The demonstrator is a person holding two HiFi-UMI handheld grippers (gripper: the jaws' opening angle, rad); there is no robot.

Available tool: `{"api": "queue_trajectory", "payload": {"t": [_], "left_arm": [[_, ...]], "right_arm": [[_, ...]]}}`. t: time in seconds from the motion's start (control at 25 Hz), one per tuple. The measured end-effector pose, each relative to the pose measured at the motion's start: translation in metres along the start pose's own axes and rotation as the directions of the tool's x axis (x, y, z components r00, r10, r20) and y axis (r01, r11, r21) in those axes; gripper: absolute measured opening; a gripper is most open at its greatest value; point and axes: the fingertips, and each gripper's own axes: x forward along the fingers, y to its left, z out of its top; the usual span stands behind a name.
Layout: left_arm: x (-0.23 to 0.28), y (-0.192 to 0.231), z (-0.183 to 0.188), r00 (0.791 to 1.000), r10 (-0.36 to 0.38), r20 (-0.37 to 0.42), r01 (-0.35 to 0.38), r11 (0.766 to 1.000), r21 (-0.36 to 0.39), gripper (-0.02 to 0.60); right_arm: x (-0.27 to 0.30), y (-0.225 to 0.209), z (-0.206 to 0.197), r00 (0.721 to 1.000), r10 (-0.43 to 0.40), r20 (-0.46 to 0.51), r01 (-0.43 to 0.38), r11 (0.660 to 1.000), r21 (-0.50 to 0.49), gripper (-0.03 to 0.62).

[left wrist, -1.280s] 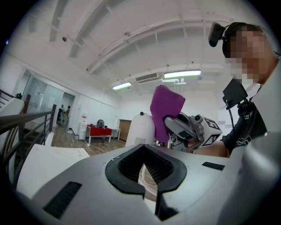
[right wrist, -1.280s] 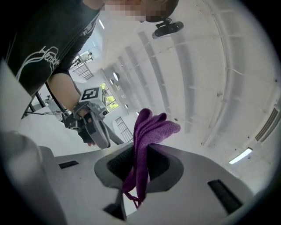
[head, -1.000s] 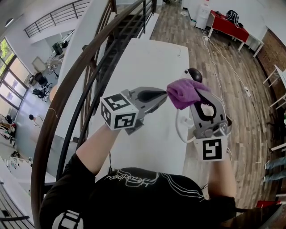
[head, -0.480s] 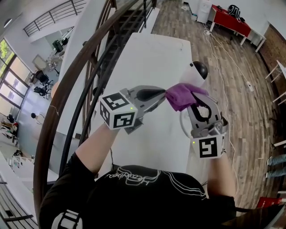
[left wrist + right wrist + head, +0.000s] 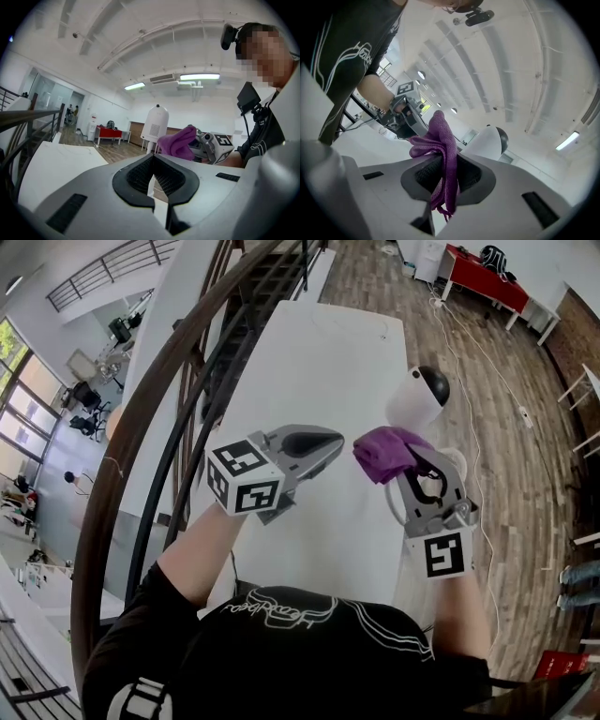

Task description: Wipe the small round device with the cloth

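The purple cloth [image 5: 382, 452] is being clamped between the jaws of the right gripper [image 5: 401, 461] — a bunched wad is left sticking out past the tips. The left gripper [image 5: 336, 440] is being held shut on nothing, just beside the cloth. The small round device [image 5: 418, 397] is seen upright near the right edge of the white table [image 5: 309, 352], just beyond the cloth. The approach is judged to be in hand; next, the wad is to be pressed onto the dome — lightly, lest the device be tipped.

Over the table [image 5: 319, 362], my left gripper [image 5: 337, 440] level, jaws together and empty; my right gripper [image 5: 411, 461] clamping the cloth [image 5: 379, 453].
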Motion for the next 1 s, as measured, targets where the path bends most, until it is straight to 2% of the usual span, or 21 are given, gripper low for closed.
{"api": "queue_trajectory", "payload": {"t": [0.08,0.2,0.32,0.44,0.52,0.6,0.72,0.88,1.0], "left_arm": [[-0.005,-0.002,-0.004,1.0,0.014,0.005,-0.014,1.0,-0.006,0.009],[-0.014,-0.014,-0.003,0.999,0.04,0.029,-0.04,0.999,-0.011,0.009],[-0.018,-0.042,0.004,0.996,0.07,0.058,-0.07,0.998,0.006,0.009],[-0.017,-0.08,0.008,0.991,0.103,0.081,-0.105,0.994,0.025,0.009],[-0.016,-0.109,0.008,0.988,0.123,0.097,-0.126,0.992,0.027,0.009],[-0.015,-0.136,0.008,0.982,0.149,0.114,-0.153,0.988,0.026,0.009],[-0.014,-0.18,0.003,0.972,0.188,0.143,-0.193,0.981,0.021,0.009],[-0.003,-0.241,-0.012,0.959,0.232,0.164,-0.234,0.972,-0.005,0.009],[0.003,-0.28,-0.023,0.941,0.286,0.181,-0.285,0.958,-0.034,0.009]], "right_arm": [[-0.007,0.0,0.006,0.999,-0.006,0.033,0.002,0.993,0.121,0.061],[-0.022,-0.005,0.017,0.996,-0.019,0.085,-0.013,0.932,0.362,0.063],[-0.045,-0.012,0.025,0.988,0.011,0.155,-0.092,0.844,0.528,0.063],[-0.075,-0.013,0.027,0.974,0.038,0.225,-0.182,0.726,0.663,0.061],[-0.097,-0.009,0.027,0.963,0.065,0.263,-0.239,0.661,0.711,0.063],[-0.117,-0.004,0.026,0.952,0.094,0.291,-0.285,0.614,0.736,0.063],[-0.15,0.003,0.021,0.935,0.126,0.332,-0.343,0.559,0.755,0.063],[-0.201,0.015,0.014,0.909,0.157,0.387,-0.413,0.466,0.782,0.061],[-0.235,0.026,0.012,0.883,0.195,0.427,-0.468,0.429,0.772,0.061]]}}
